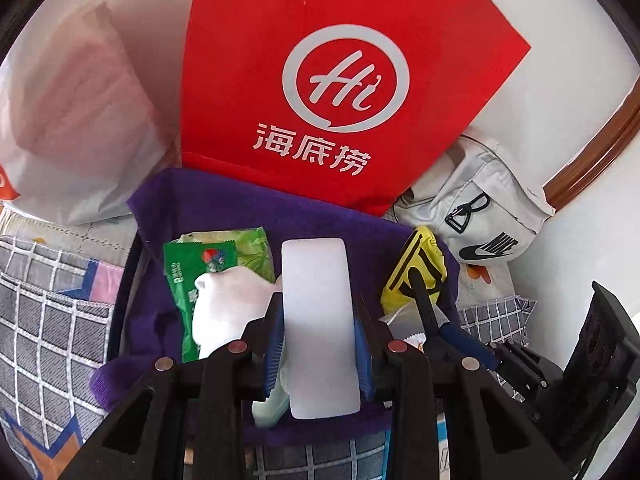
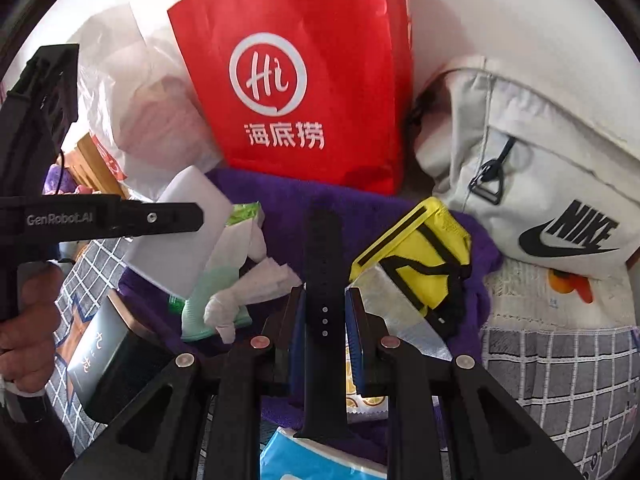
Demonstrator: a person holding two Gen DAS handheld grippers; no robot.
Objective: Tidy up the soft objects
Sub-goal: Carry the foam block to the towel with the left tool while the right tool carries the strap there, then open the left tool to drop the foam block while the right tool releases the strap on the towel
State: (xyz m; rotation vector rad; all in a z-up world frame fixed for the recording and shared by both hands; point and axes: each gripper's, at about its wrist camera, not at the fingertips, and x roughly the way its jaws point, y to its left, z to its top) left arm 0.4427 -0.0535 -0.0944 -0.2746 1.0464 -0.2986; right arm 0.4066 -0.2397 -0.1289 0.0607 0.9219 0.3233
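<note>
Left wrist view, items as they lie:

1. Left gripper (image 1: 318, 320), both blue-padded fingers clamped on a white sponge block (image 1: 318, 320), which stands up lengthwise between the pads and hangs above a purple towel (image 1: 256, 204).
2. Purple towel, spread over a grey checked cloth (image 1: 48, 320) and carrying most of the small goods.
3. Green snack packet (image 1: 200, 264), on the towel, left of the block.
4. White crumpled piece, glove or tissue (image 1: 232, 300), lying over the green packet and touching the left finger; which it is cannot be told.
5. Yellow pouch with black stripes (image 1: 416, 268), at the towel's right edge.
6. Red paper bag (image 1: 340, 80) with a white "Hi" mark, upright behind the towel.
7. White plastic bag (image 1: 72, 112), left of the red bag.
8. White Nike bag (image 1: 488, 224), right of the red bag.

Right wrist view:

9. Right gripper (image 2: 324, 312), fingers clenched on a black watch strap (image 2: 322, 264), held lengthwise above the towel's middle.
10. Silver foil sachet (image 2: 400, 312), partly under the yellow pouch.
11. Dark box with pale lettering (image 2: 108, 364), at the towel's left edge.
12. Blue tissue pack (image 2: 312, 460), near edge, partly hidden.
13. Person's hand (image 2: 28, 320), gripping the left gripper's handle.
</note>
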